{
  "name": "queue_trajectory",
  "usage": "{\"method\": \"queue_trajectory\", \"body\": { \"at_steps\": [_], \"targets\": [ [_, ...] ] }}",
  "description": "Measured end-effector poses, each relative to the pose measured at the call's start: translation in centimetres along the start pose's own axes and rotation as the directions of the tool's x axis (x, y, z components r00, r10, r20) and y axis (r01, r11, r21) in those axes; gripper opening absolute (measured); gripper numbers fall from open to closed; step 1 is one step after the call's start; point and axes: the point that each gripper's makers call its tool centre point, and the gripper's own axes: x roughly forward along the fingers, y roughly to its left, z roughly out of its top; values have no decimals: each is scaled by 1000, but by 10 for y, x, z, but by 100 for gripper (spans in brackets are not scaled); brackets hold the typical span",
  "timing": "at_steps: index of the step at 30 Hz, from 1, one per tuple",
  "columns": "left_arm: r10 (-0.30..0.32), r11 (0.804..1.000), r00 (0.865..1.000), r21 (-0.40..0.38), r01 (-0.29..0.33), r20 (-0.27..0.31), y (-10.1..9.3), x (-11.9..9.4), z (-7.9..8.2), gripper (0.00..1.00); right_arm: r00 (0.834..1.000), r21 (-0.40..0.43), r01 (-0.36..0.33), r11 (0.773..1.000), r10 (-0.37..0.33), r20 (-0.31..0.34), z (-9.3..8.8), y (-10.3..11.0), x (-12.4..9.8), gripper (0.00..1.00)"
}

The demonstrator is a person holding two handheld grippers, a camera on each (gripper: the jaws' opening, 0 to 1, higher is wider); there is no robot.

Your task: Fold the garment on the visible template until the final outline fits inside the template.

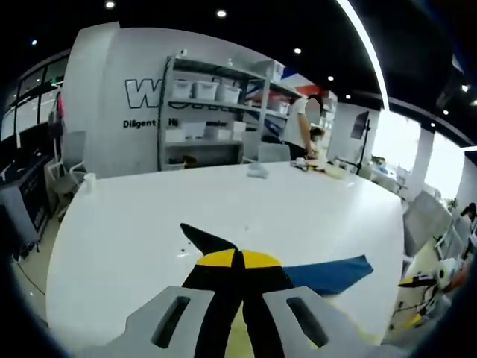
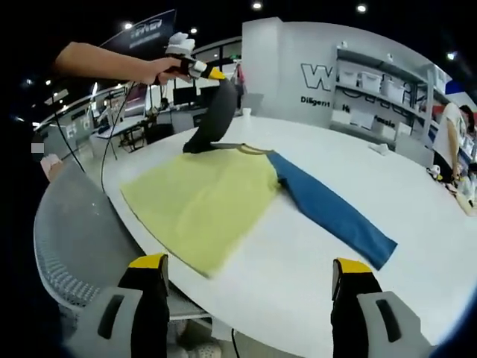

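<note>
A long-sleeved garment lies spread on the white round table [image 2: 417,194]. Its body is yellow [image 2: 205,198], and its blue sleeve [image 2: 335,212] stretches flat to the right. My left gripper [image 2: 212,73], held in a person's hand, is shut on the black sleeve [image 2: 212,112] and lifts it above the table's far side. In the left gripper view the jaws [image 1: 238,259] are pressed together on black cloth [image 1: 209,239], with the blue sleeve [image 1: 328,272] beyond them. My right gripper [image 2: 251,265] stands open over the near table edge, short of the yellow hem, with nothing between its jaws.
A grey mesh chair [image 2: 67,239] stands at the table's near-left edge. A shelf rack with white bins [image 1: 209,112] lines the back wall, and a person [image 1: 302,123] stands at the table's far side. A small white object [image 1: 257,170] lies on the far tabletop.
</note>
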Motion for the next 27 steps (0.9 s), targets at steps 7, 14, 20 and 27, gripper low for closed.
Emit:
{"method": "queue_trajectory", "body": {
  "at_steps": [7,14,20,27],
  "targets": [
    [-13,1000,1000,3,13,-29,-12,18,-15,0,1000,11,18,1000,-18,-6,-4,-4,-9,89],
    [-24,1000,999,3,25,-47,-23,31,-24,0,1000,23,30,999,-30,-9,-7,-9,-13,89],
    [-33,999,997,9,34,-70,-32,45,-37,0,999,26,33,999,-33,0,-1,-11,-12,90],
    [-48,999,993,-5,48,-107,-43,62,-56,0,999,24,33,999,-34,27,15,-14,-12,90]
  ]
}}
